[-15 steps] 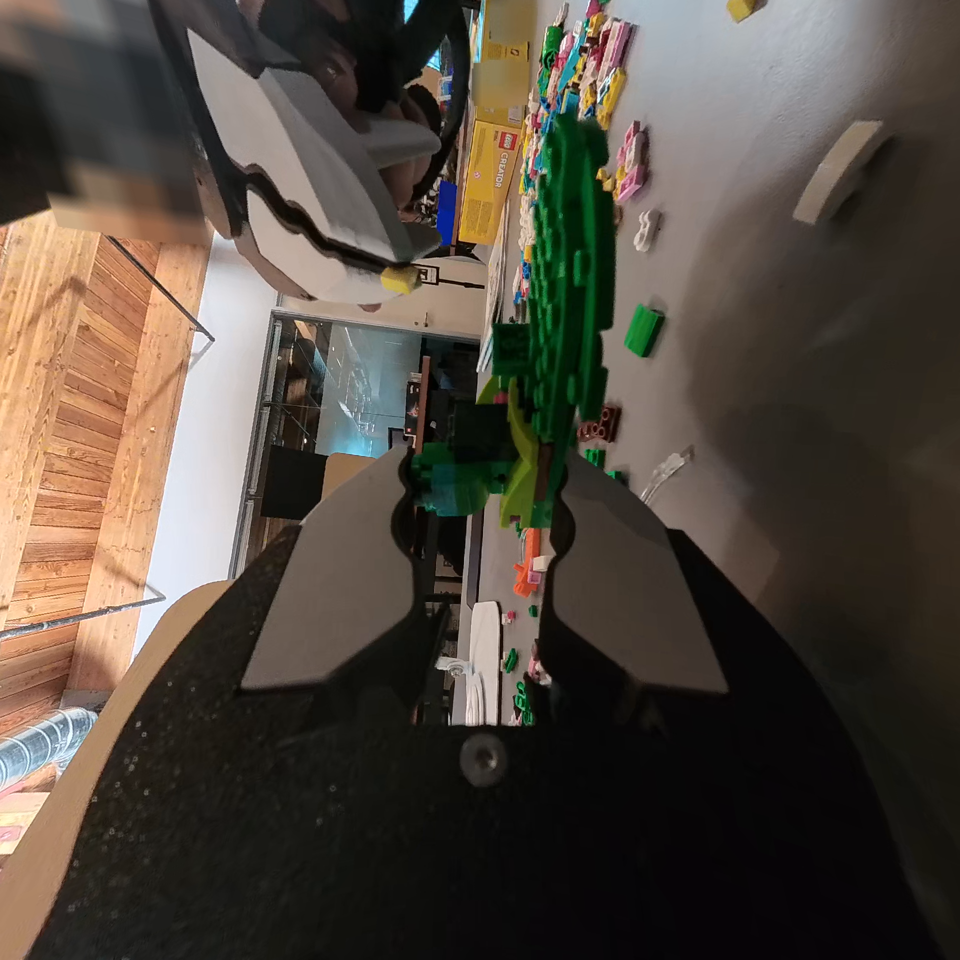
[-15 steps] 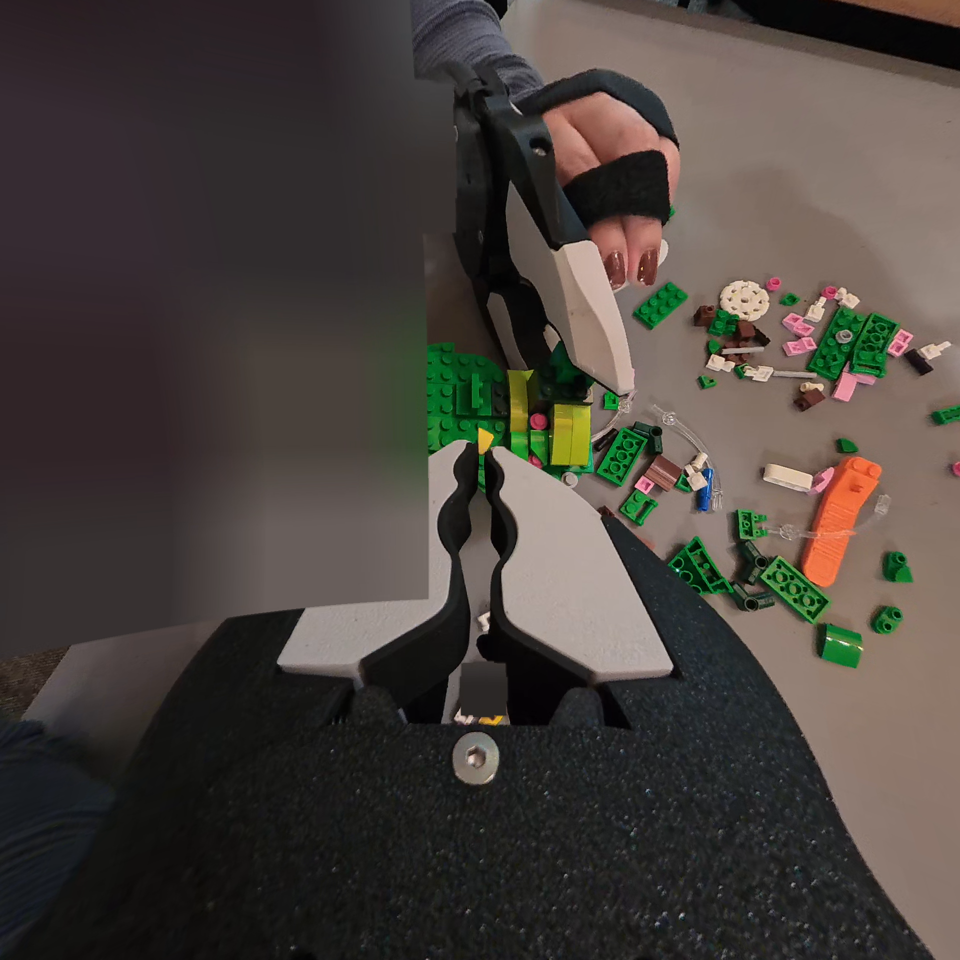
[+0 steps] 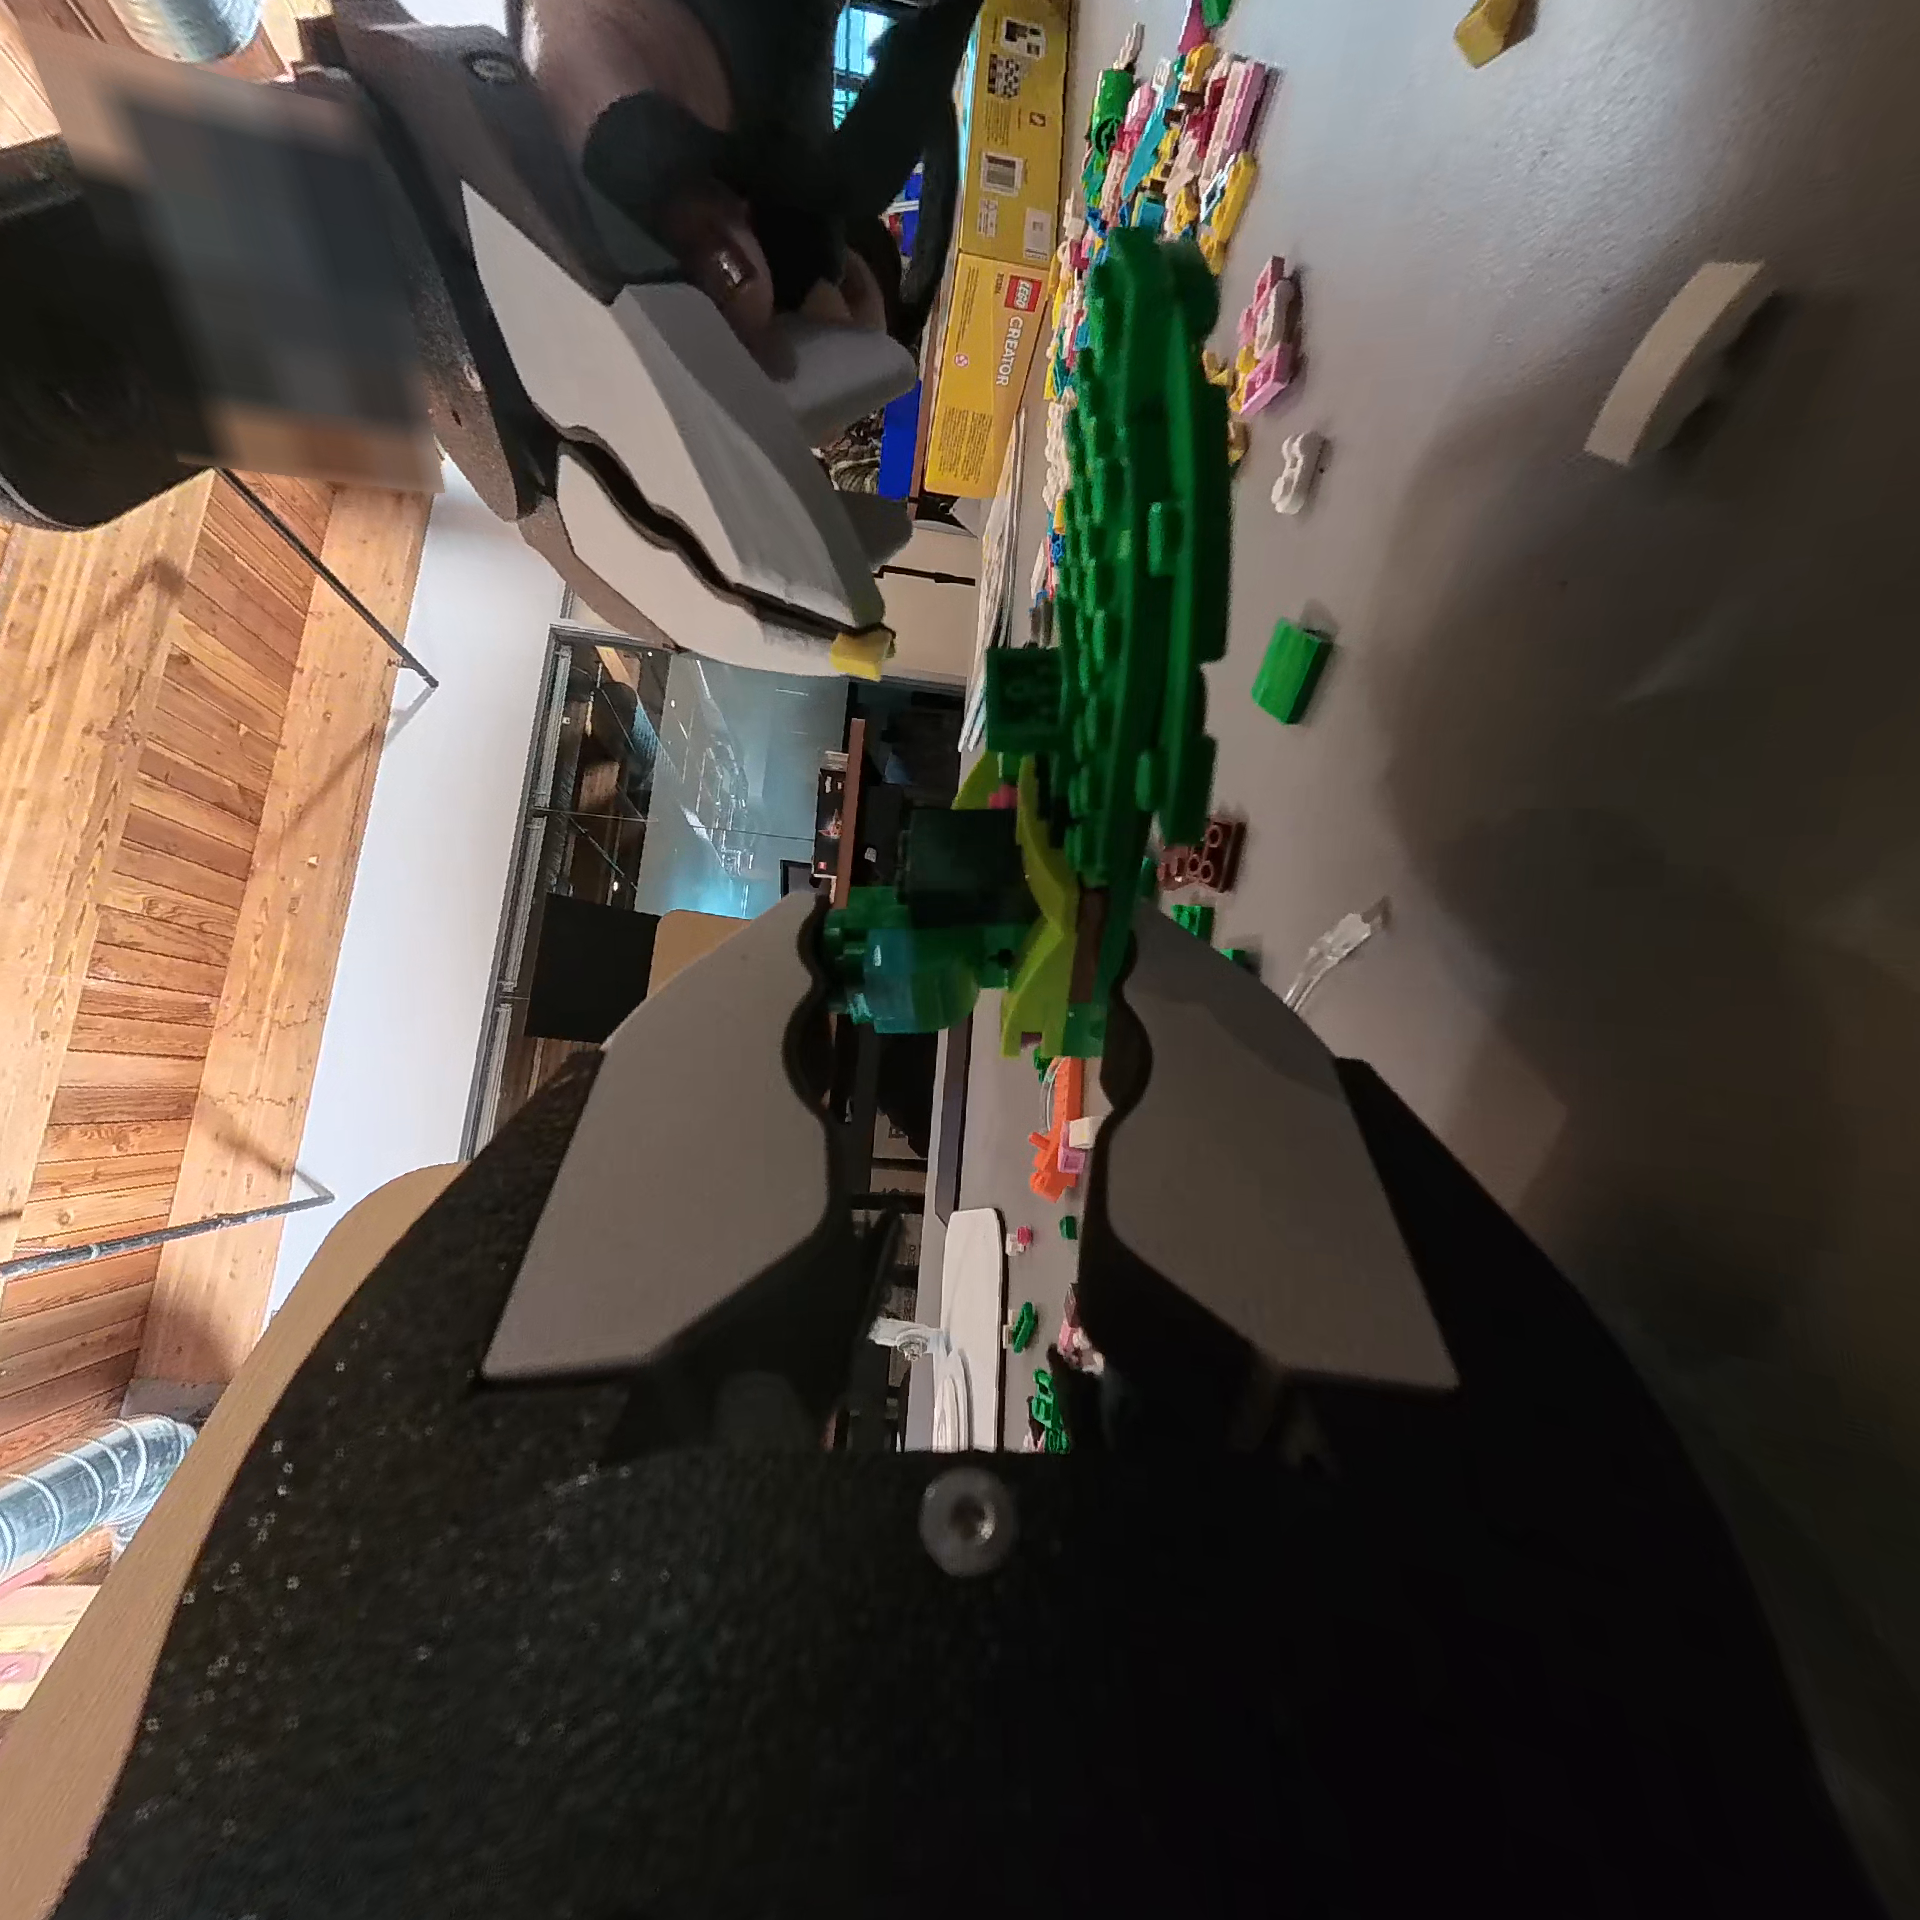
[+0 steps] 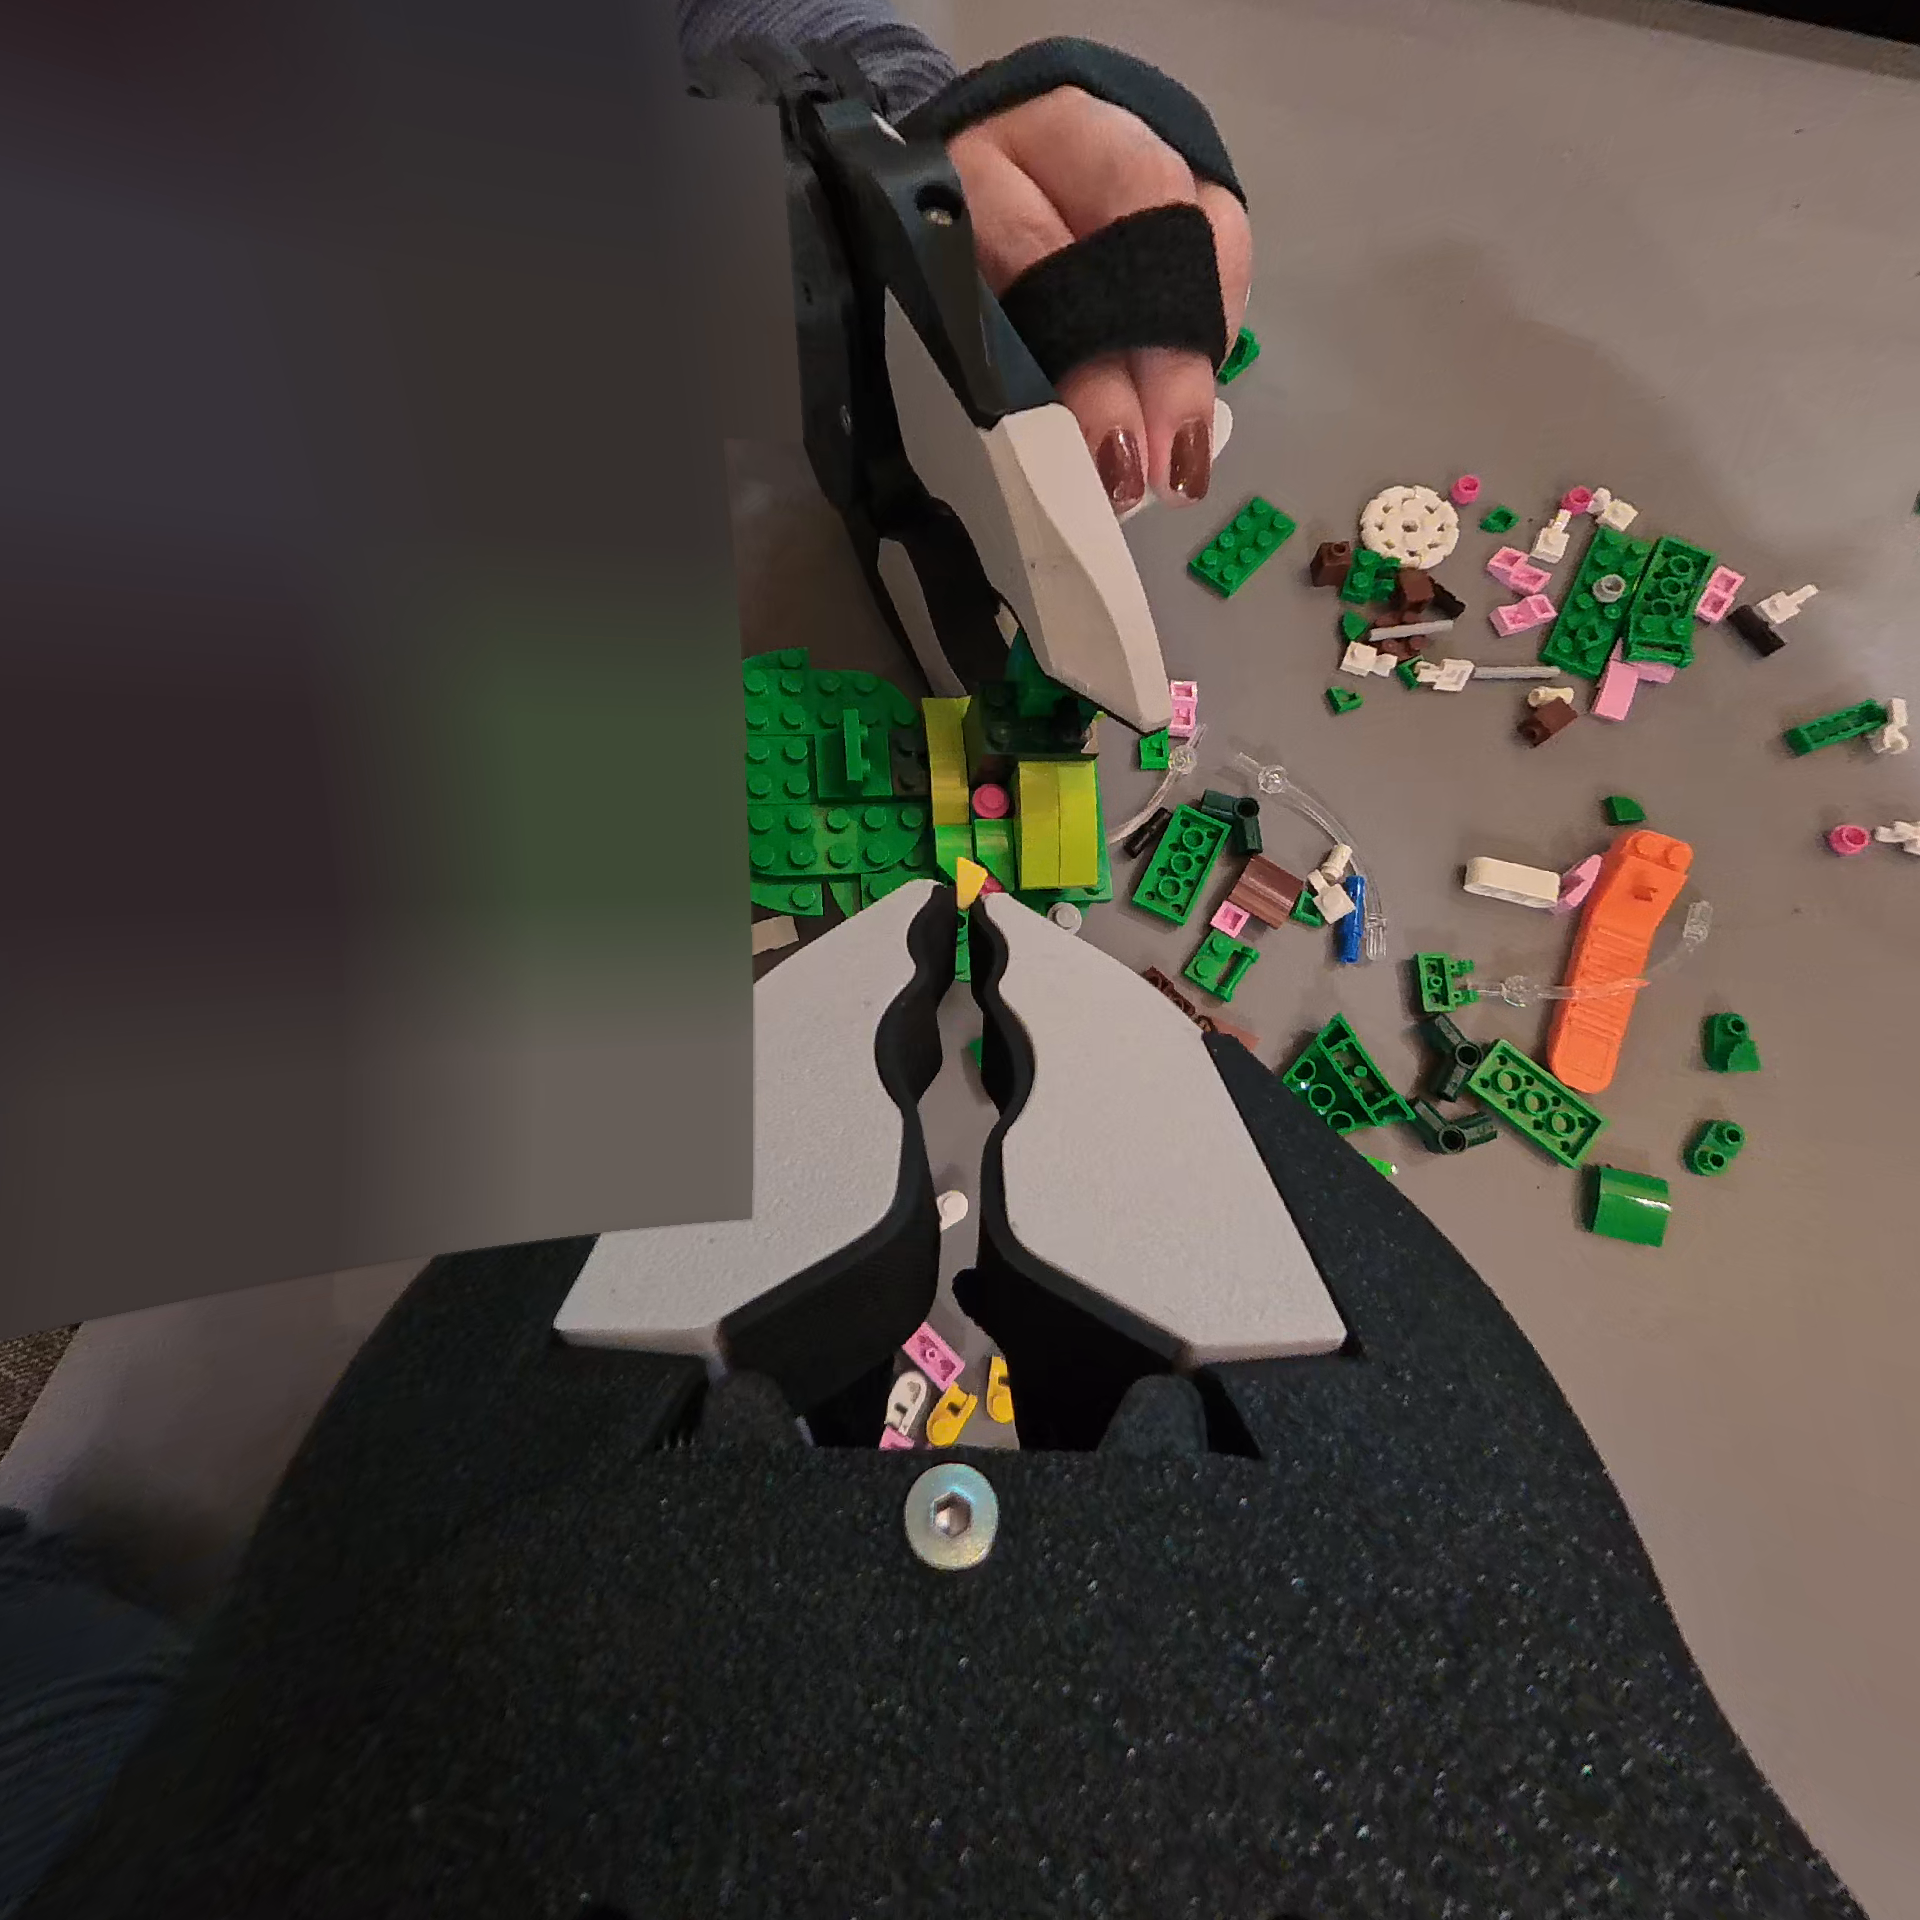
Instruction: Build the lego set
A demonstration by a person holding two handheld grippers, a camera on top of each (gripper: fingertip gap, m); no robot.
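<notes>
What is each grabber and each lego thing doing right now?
right gripper: shut on the small yellow piece, held above the build.
left gripper: open, fingers either side of the green lego build.
green lego build: partly built, standing on the grey table.
orange brick separator: lying flat, untouched.
loose bricks: scattered, not yet used.

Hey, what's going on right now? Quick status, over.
Right hand-held gripper shut on small yellow piece. Left hand-held gripper open around green build, steadying it. Loose bricks beside it.
</notes>
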